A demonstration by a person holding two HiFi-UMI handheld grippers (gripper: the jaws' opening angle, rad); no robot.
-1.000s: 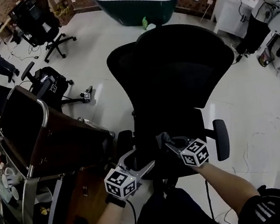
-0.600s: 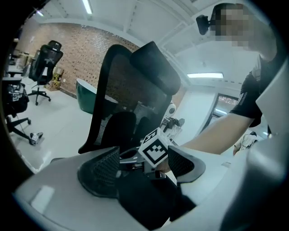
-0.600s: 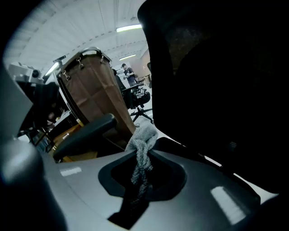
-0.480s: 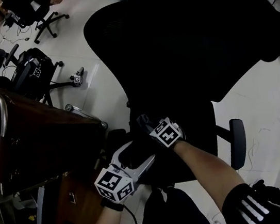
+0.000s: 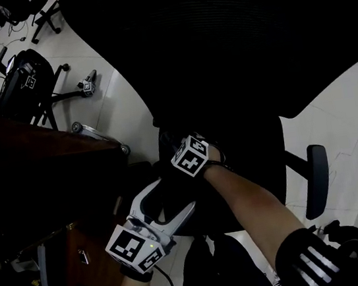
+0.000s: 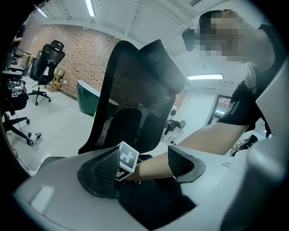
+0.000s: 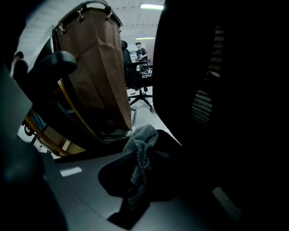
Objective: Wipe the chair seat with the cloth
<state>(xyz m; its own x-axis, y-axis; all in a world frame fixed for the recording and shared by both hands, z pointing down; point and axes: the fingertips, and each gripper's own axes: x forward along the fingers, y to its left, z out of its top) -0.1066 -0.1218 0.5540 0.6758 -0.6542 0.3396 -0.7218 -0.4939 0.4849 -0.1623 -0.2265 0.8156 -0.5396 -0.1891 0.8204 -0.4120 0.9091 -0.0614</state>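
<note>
The black office chair fills the head view, its seat (image 5: 248,162) below the big mesh backrest (image 5: 217,40). My right gripper (image 7: 143,155) is shut on a grey knitted cloth (image 7: 142,137) that hangs down between its jaws. In the head view only its marker cube (image 5: 191,156) shows, low over the seat's left part; the cloth is hidden there. My left gripper (image 5: 164,200) stands open at the seat's front left edge, its white jaws wide apart. In the left gripper view the right cube (image 6: 127,159) and a forearm (image 6: 158,164) show between the black pads (image 6: 101,173).
A brown wooden piece of furniture with a metal frame (image 5: 49,165) stands close to the chair's left. The chair's right armrest (image 5: 317,178) sticks out. Another black office chair (image 5: 23,79) and a small marker object (image 5: 87,86) are on the white floor behind.
My right gripper has carried the cloth leftwards and farther in across the seat. The head camera has dropped closer to the chair. The left gripper has barely moved.
</note>
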